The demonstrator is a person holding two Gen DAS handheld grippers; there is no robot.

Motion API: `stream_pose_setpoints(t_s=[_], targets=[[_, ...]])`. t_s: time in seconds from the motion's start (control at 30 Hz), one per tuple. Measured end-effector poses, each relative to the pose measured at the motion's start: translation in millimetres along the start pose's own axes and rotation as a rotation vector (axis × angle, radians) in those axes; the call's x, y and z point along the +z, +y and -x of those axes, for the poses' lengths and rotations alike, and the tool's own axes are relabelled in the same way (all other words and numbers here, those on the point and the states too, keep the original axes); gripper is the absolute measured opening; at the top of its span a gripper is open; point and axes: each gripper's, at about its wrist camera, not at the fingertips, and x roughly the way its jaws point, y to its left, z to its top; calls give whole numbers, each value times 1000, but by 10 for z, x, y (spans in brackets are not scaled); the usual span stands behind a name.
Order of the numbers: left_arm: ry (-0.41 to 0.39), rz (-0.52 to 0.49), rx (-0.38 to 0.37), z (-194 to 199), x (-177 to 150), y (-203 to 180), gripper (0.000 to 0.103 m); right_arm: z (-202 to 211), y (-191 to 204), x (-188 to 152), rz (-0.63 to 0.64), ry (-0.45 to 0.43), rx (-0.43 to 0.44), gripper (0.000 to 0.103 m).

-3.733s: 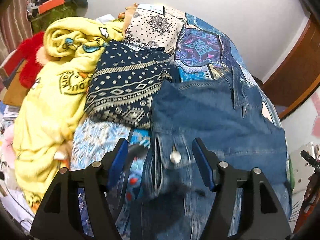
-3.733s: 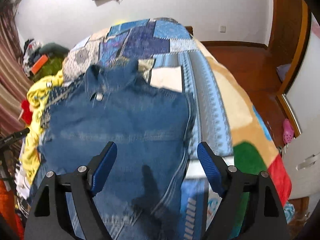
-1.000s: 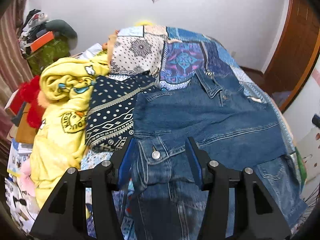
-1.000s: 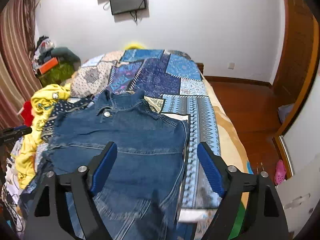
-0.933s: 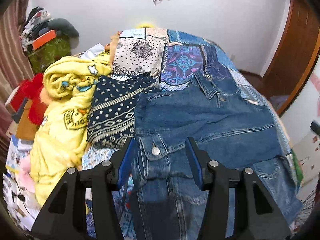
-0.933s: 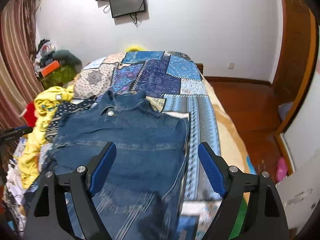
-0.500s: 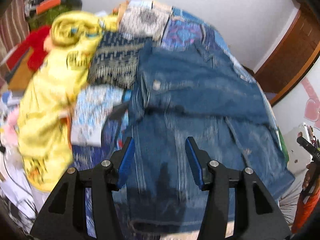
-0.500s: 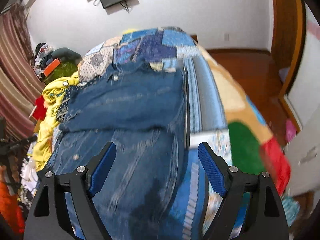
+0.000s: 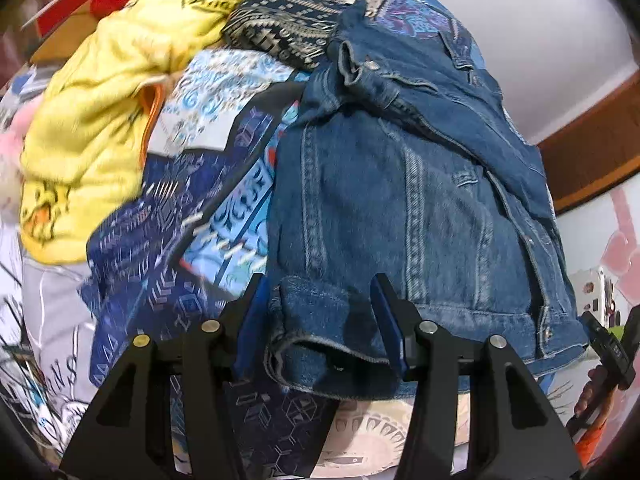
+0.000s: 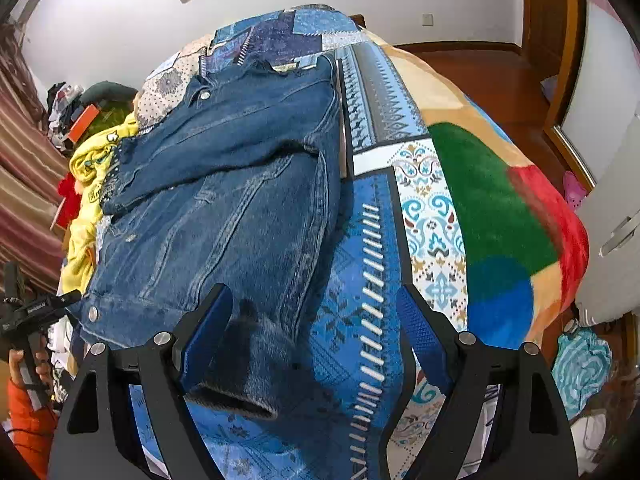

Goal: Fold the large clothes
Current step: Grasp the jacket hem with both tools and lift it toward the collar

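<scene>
Jacket on bed: sleeves folded across. Your left claw straddles near hem, unclenched; right claw released. Lengthwise fold remains.

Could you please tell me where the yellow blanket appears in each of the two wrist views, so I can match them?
Left wrist: the yellow blanket fills the upper left, left of the denim jacket.
Right wrist: the yellow blanket is a narrow strip at the left edge, beyond the denim jacket's far side.
Shared landmark: the navy patterned cloth lying between blanket and jacket.
</scene>
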Motion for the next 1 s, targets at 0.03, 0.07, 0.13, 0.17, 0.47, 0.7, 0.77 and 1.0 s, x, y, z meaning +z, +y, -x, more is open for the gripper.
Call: stream_pose_setpoints(t_s=[0.03, 0.07, 0.13, 0.17, 0.47, 0.7, 0.77, 1.0], targets=[[1, 4, 4, -13, -29, 0, 52, -5, 0, -14, -5, 4, 4, 82], [1, 8, 5, -20, -51, 4, 52, -10, 1, -34, -11, 4, 10, 82], [2, 13, 5, -24, -88, 14, 52, -18, 2, -61, -28, 10, 37, 82], [1, 13, 6, -22, -99, 11, 52, -28, 11, -81, -32, 14, 46, 82], [-7, 18, 5, -8, -193, 43, 52, -112, 143, -197, -17, 56, 123, 78], [-2, 83, -45, -5, -286, 154, 45, -91, 193, -215, -27, 49, 161, 51], [-11, 76, -37, 2, -288, 148, 36, -83, 193, -208, -38, 42, 170, 38], [-92, 19, -31, 184, -197, 10, 11, -4, 184, -135, -63, -2, 222, 18]])
